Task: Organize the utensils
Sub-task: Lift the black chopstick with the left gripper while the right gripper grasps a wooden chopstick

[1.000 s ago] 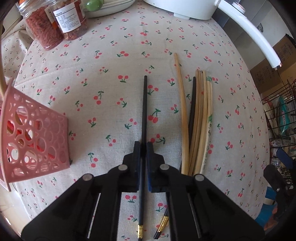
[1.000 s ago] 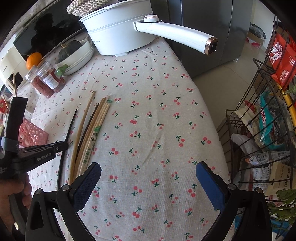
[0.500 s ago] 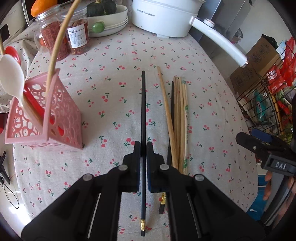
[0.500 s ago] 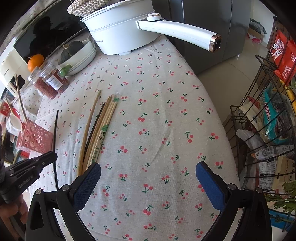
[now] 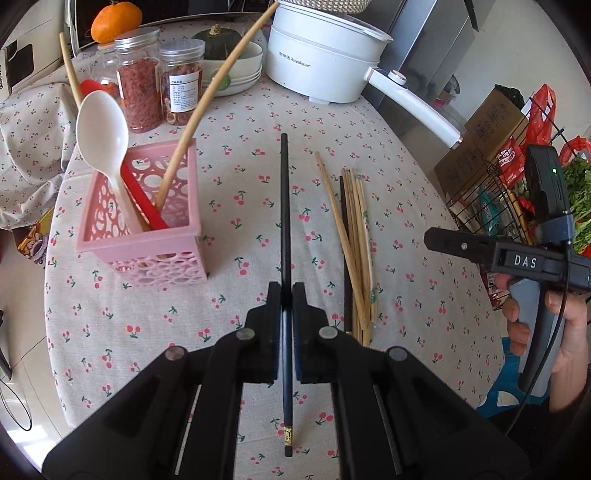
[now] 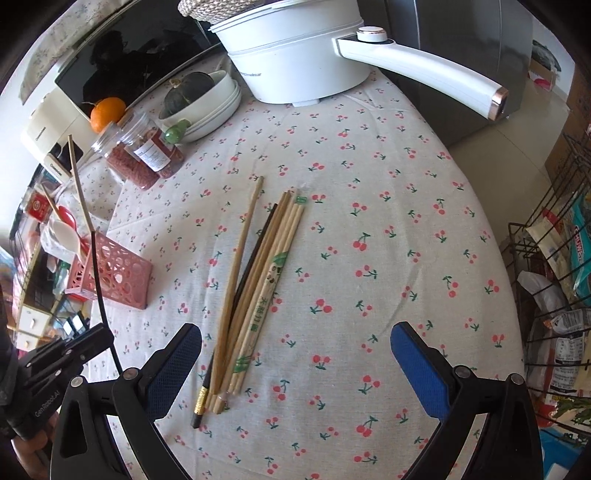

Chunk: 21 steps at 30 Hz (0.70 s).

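Note:
My left gripper (image 5: pixel 284 295) is shut on a black chopstick (image 5: pixel 284 206) and holds it in the air above the cherry-print cloth; it also shows in the right wrist view (image 6: pixel 96 273). A pink perforated utensil holder (image 5: pixel 147 240) stands left of it, with a white spoon (image 5: pixel 101 125), a red utensil and a long wooden stick inside. Several wooden chopsticks and one black one (image 5: pixel 356 251) lie bundled on the cloth to the right. My right gripper (image 6: pixel 295 354) is open and empty, just above the near end of that bundle (image 6: pixel 258 280).
A white electric pot (image 5: pixel 321 66) with a long handle stands at the back, beside stacked white bowls (image 6: pixel 207 107), two jars (image 5: pixel 159 92) and an orange (image 5: pixel 114 20). A wire rack of groceries (image 6: pixel 554 266) stands off the table's right edge.
My left gripper has lifted the black chopstick off the cloth and pulled back, bringing the pink holder fully into view. My right gripper has moved closer to the chopstick bundle.

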Tool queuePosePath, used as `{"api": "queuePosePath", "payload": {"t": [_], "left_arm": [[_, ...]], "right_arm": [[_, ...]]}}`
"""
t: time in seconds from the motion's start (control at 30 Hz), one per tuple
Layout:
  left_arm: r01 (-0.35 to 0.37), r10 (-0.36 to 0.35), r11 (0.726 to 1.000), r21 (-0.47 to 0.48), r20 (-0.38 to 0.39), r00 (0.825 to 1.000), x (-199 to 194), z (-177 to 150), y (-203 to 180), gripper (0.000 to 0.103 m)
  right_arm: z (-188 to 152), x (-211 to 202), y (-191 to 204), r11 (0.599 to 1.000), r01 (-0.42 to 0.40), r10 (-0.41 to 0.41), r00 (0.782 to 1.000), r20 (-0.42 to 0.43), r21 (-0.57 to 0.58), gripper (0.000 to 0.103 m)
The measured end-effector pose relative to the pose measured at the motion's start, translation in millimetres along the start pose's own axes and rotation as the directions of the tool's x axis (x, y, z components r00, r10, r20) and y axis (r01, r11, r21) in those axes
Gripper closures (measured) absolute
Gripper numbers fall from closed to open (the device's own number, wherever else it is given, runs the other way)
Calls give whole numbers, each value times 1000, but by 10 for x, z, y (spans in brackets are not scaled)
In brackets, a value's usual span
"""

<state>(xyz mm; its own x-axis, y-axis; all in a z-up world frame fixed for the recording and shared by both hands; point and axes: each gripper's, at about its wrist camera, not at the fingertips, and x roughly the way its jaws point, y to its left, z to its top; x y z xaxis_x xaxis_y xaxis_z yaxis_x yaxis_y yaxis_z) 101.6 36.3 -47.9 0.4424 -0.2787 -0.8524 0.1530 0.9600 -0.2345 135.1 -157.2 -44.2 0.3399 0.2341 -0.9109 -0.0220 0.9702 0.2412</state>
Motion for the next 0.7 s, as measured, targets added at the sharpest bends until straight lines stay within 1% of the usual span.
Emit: {"api": "queuePosePath", "payload": {"t": [0.03,0.07,0.1,0.13,0.2,0.27,0.3,0.33,0.4,0.47,0.57,0.7], "left_arm": [[6,-6,1000,-2,7,1000,-6,-8,26,96],[16,-16,1000,-5,6,1000,-11,-12,55,97],[25,-25,1000,-8,0,1000,-12,-8,81,96],[32,-32,999,-12,-1,999,-11,0,102,96],[44,-44,999,-22,3,999,-29,6,146,97],[56,-56,998,-35,6,998,-55,9,194,96],[59,-59,997,-41,8,998,-70,10,219,96],[61,-60,997,-47,11,998,-92,4,251,96],[64,-63,996,-60,15,998,-117,-4,296,97],[64,-63,996,-68,18,998,-125,-7,325,96],[67,-66,995,-79,15,998,-133,-16,363,96],[69,-68,994,-88,13,998,-137,-24,386,96]], "right_arm": [[21,18,34,1000,-11,11,1000,2,-2,4],[41,39,72,1000,-25,25,1000,1,-2,14],[64,75,108,999,-44,44,999,-4,-1,28],[88,130,141,998,-68,68,998,-17,5,34],[126,259,217,993,-119,120,992,-45,16,53],[165,390,309,989,-149,150,986,-66,16,65],[182,444,357,988,-155,155,985,-73,11,69],[210,495,402,988,-152,151,986,-75,2,71],[275,579,495,992,-125,123,990,-68,-27,79],[333,647,561,993,-102,99,994,-54,-54,82],[406,756,614,994,-75,72,996,-45,-77,84],[455,887,631,996,4,-7,999,-35,-88,85]]}}
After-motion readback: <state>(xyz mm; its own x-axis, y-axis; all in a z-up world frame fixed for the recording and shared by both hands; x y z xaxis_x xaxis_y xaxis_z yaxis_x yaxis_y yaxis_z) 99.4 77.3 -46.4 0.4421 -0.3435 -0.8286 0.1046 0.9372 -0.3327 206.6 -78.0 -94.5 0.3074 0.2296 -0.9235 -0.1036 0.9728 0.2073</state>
